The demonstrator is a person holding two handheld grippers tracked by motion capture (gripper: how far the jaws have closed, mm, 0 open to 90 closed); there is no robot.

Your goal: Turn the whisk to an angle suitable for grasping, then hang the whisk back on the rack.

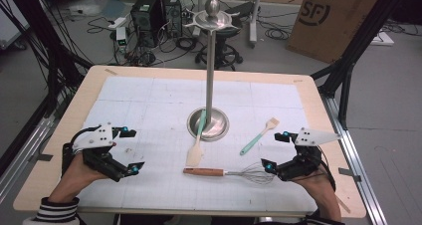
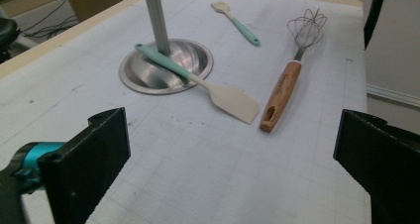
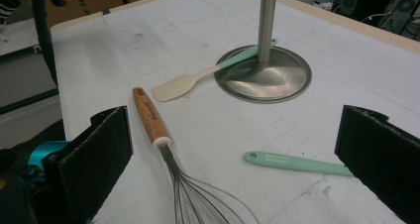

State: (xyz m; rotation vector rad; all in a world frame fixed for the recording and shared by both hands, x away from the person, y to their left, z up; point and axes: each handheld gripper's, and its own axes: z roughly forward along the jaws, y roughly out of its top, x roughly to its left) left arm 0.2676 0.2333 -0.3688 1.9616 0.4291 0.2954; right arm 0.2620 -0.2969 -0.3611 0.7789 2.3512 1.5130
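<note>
Nothing hung yet: both tongs, left (image 1: 130, 150) and right (image 1: 276, 150), gape empty, whisk (image 1: 226, 173) flat on counter (image 1: 149, 95) nearest right tongs, spatula (image 1: 197, 143) leaning on stand (image 1: 211, 65) base, brush (image 1: 259, 136) nearby, all untouched.

Wooden table (image 1: 318, 93), light edge, top covered w/ white gridded mat (image 1: 149, 100), scuffed in places. Steel stand (image 1: 209, 121) on mat near centre: round dished base, upright pole. Spatula (image 1: 196, 145), mint handle, cream blade: handle end resting on stand base against pole, blade flat on mat. Whisk (image 1: 226, 173), wooden handle, lying flat just beside spatula blade, toward near edge. Brush (image 1: 259, 136), mint handle, flat on mat right of stand, apart from whisk.
</note>
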